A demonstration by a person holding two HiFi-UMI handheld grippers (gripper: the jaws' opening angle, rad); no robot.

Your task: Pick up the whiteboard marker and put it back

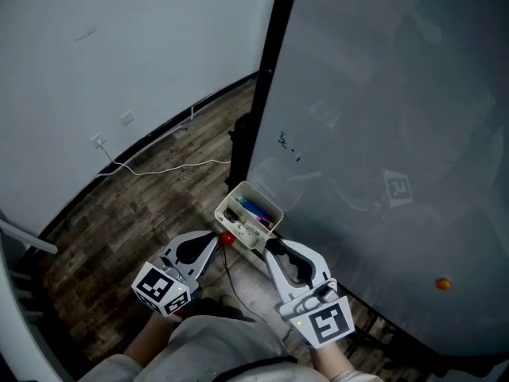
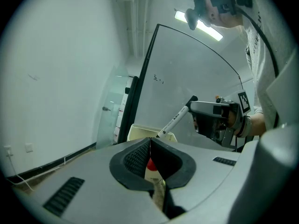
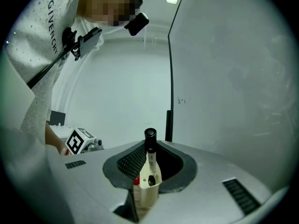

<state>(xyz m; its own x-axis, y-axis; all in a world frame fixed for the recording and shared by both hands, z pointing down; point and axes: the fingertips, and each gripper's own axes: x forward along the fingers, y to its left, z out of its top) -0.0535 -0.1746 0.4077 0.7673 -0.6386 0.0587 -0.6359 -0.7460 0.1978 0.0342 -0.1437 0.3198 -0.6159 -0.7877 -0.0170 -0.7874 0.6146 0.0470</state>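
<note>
A white whiteboard marker (image 2: 175,120) with a black cap slants down from my right gripper (image 2: 212,115), which is shut on its capped end. Its lower tip reaches the rim of a cream pen tray (image 1: 248,213) fixed low on the whiteboard. In the right gripper view the marker (image 3: 149,157) stands between the pads of my right gripper (image 3: 149,146), with the tray (image 3: 147,192) below. My right gripper (image 1: 277,249) sits just right of the tray. The left gripper (image 1: 213,245) (image 2: 150,141) is shut and empty, next to a small red knob (image 1: 227,239) by the tray. Coloured pens lie inside the tray.
The grey whiteboard (image 1: 382,134) fills the right side, with a black frame post (image 1: 270,78) along its left edge and an orange magnet (image 1: 443,283) low on it. A white cable (image 1: 171,166) trails over the wooden floor beside a white wall (image 1: 119,46).
</note>
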